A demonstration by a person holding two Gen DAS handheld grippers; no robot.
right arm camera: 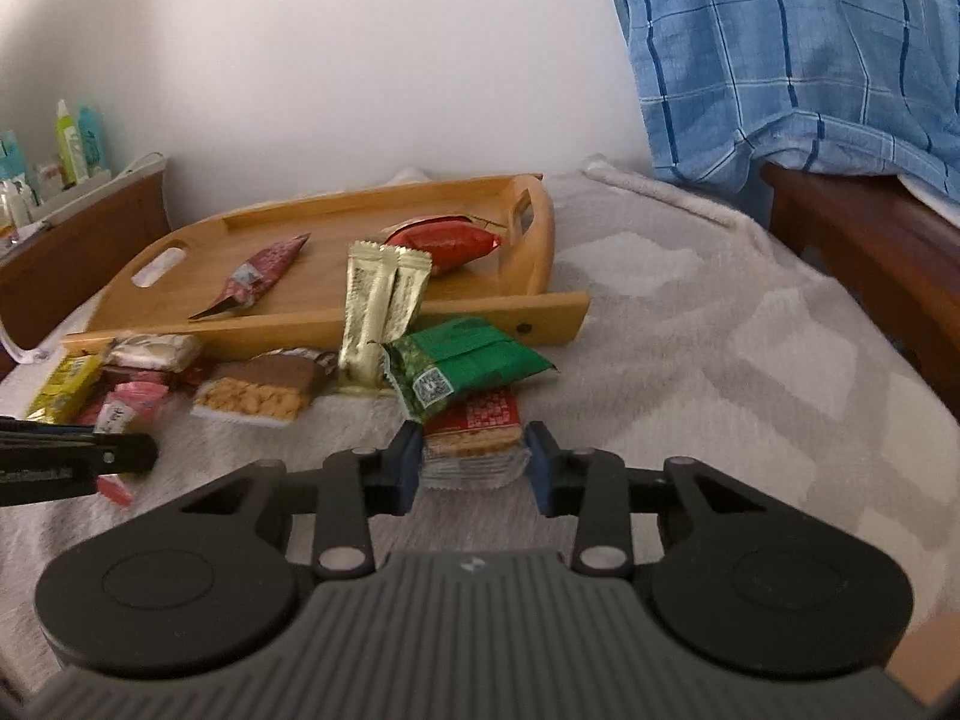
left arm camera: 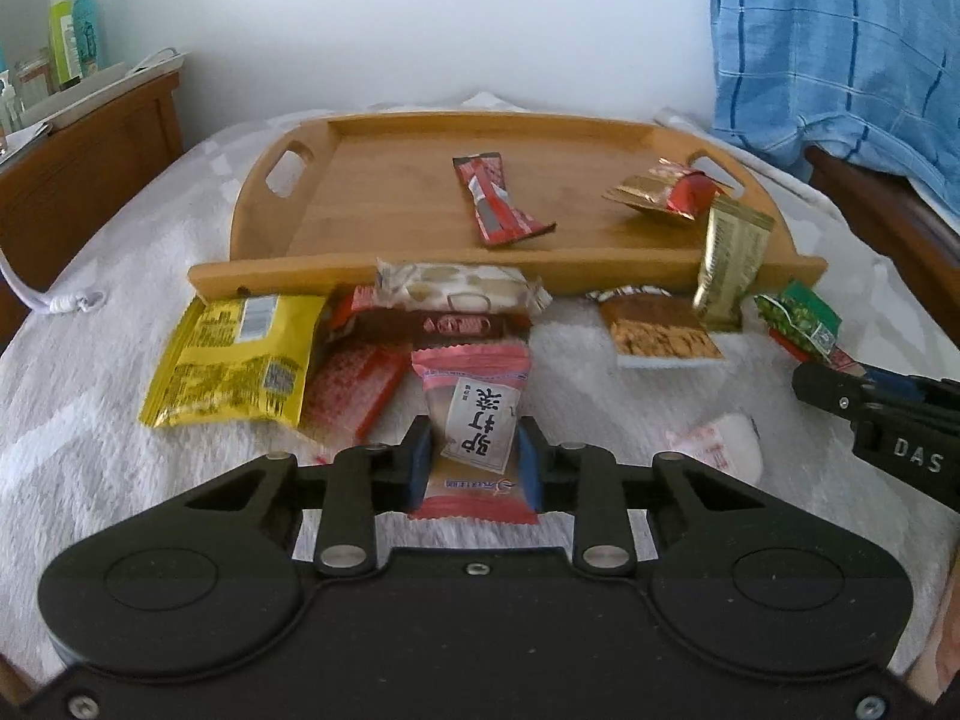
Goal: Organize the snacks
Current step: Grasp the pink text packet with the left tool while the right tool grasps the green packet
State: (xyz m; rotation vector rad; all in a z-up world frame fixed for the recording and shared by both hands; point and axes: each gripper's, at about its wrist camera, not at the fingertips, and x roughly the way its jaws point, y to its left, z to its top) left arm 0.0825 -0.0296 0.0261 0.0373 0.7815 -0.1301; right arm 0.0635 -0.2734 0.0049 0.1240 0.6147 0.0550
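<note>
Where fleece spreads, glossy packets (left arm camera: 472, 420) crinkle.

White wall (left arm camera: 480, 18), pale patterned blanket (right arm camera: 720, 330), wooden cabinet (left arm camera: 84, 168), blue checked cloth (right arm camera: 810, 48)

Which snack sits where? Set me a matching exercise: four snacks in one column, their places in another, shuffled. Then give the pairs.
Snacks
1. pink candy packet
2. gold stick packet
3. long red packet
4. yellow bag

Places
A. lying inside the wooden tray
B. flat on the blanket, outside the tray
C. clamped in the left hand-held gripper
D. leaning on the tray's front rim

Pairs: 1-C, 2-D, 3-A, 4-B
</note>
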